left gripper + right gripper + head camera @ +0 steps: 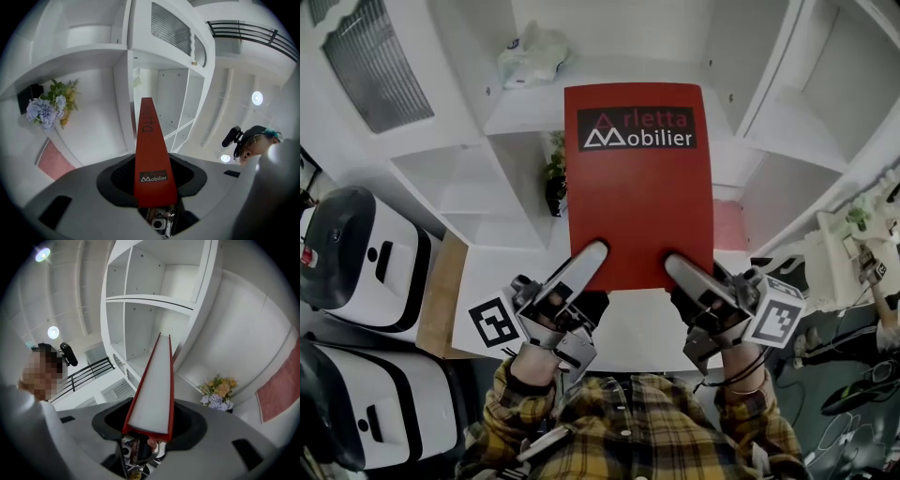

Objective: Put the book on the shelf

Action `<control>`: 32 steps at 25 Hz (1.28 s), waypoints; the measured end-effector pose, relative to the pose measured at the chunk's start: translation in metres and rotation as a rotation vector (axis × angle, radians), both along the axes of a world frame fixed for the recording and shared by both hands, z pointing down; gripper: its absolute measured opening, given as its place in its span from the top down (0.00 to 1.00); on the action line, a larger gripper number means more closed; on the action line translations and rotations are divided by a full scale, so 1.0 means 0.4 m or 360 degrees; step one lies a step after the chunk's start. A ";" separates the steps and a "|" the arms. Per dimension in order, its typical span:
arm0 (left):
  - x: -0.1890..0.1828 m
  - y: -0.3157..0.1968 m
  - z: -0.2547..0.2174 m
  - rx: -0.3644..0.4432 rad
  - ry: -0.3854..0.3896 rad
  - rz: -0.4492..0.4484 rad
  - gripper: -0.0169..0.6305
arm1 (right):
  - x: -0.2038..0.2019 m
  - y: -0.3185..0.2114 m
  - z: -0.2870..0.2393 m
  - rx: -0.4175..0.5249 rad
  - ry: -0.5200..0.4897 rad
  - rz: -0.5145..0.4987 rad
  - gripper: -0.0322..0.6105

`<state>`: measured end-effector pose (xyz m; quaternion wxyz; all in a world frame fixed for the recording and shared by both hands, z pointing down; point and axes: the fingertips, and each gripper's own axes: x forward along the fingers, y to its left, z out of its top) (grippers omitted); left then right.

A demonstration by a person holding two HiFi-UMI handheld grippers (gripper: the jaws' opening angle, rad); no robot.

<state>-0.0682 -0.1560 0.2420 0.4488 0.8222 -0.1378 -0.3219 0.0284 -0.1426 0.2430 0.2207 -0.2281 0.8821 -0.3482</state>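
Red book (637,187), printed cover facing up to the head camera, in the air in front of the white shelf unit (525,108), not yet inside any compartment. Held only by its near short edge: left gripper (589,270) pinching the spine-side corner, right gripper (677,272) pinching the page-edge corner, jaws of both closed on the book's thickness. Far edge free and unsupported, out over the open cubbies.

Outward: potted flowers (47,108) showing at the book's left edge, pink panel (729,227) at its right edge, both in the unit behind it; white bag (530,52) on a board beyond the far left corner.

Risks, as judged:
- sag or pivot about the pinch line, from the long overhang; slip likely on any loosening of a grip
- twist of the cover, from uneven lifting by the two hands
- far edge catching a divider or board lip on entry, driving the book back through the jaws
- drift to the left on approach, knocking the flowers over
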 end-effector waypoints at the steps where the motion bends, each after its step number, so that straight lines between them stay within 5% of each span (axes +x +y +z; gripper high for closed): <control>1: 0.003 -0.012 -0.010 0.0006 0.0005 0.0001 0.70 | 0.002 -0.011 -0.010 0.0006 -0.0011 0.0004 0.62; 21: 0.052 -0.247 -0.152 0.0060 -0.0011 0.0004 0.67 | 0.062 -0.245 -0.142 0.0035 -0.0193 0.0083 0.62; 32: 0.059 -0.243 -0.183 0.0203 0.0006 0.0099 0.48 | 0.095 -0.290 -0.168 -0.0052 -0.0430 0.0087 0.52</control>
